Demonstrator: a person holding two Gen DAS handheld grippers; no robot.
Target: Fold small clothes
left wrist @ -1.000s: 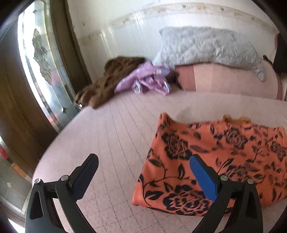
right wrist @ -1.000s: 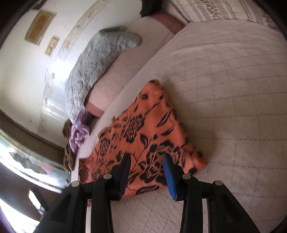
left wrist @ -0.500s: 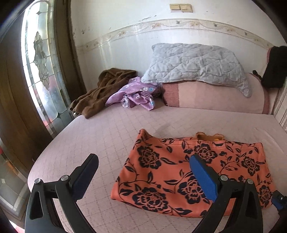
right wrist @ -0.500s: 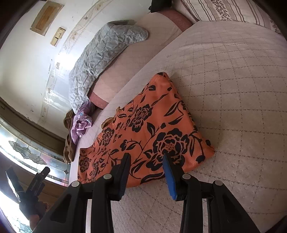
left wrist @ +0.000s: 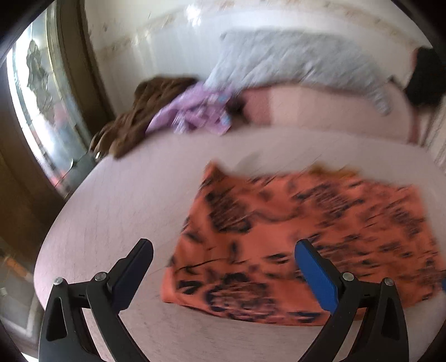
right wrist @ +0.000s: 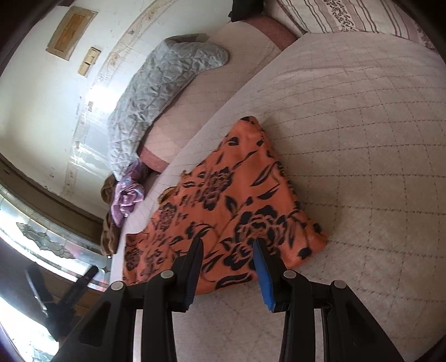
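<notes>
An orange cloth with black flowers [left wrist: 320, 231] lies folded flat on the pale quilted bed [left wrist: 133, 200]. My left gripper [left wrist: 223, 247] hovers over the cloth's near left corner, its jaws wide open and empty; this view is blurred by motion. In the right wrist view the same cloth [right wrist: 228, 195] lies just ahead. My right gripper [right wrist: 228, 242] hangs above its near edge with a narrow gap between the pads and nothing gripped. The left gripper [right wrist: 61, 270] shows dark at the lower left there.
A grey quilted pillow [left wrist: 301, 58] rests on a pink bolster [left wrist: 320, 108] at the wall. Purple [left wrist: 192, 114] and brown [left wrist: 139, 117] clothes are heaped in the far left corner. A glass door [left wrist: 41, 92] stands past the bed's left edge. A striped pillow [right wrist: 348, 16] lies far right.
My left gripper drew back from the cloth, then dropped and swung closer to it, blurring its view. It has come into the right wrist view. The right gripper has barely moved.
</notes>
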